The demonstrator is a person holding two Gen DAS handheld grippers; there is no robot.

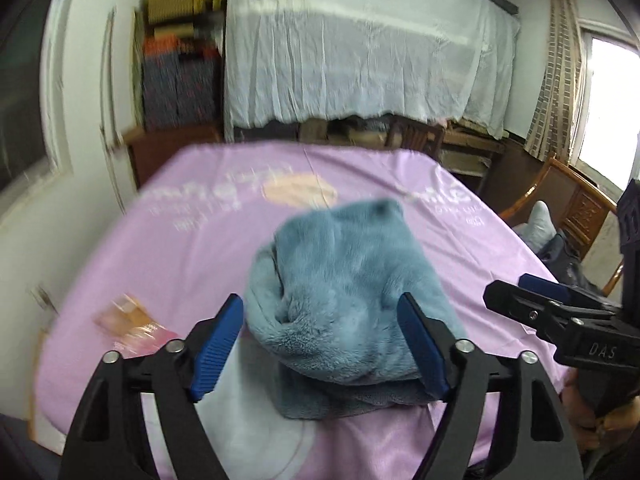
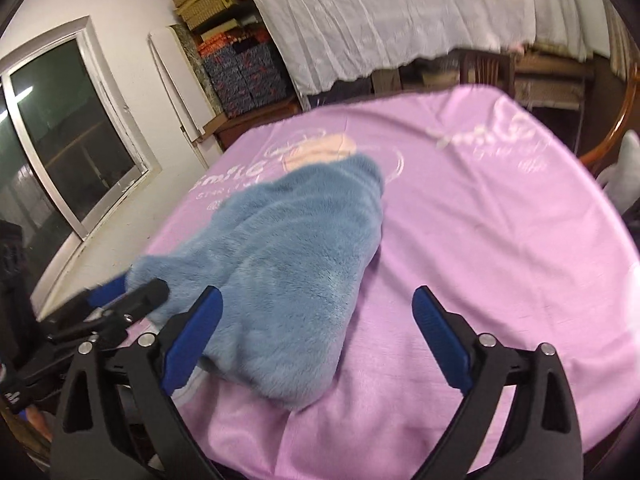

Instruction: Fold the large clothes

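Observation:
A fluffy blue-grey garment lies folded in a thick bundle on the pink-covered table. My left gripper is open, its blue pads on either side of the bundle's near end, above it. The garment also shows in the right wrist view, lying lengthwise away from me. My right gripper is open, just right of the bundle's near end, its left pad close to the fabric. The right gripper also shows in the left wrist view, and the left gripper shows in the right wrist view.
A small pink-orange packet lies on the table at the near left. Wooden chairs stand to the right. A white-draped shelf and stacked boxes are behind the table. A window is on the left wall.

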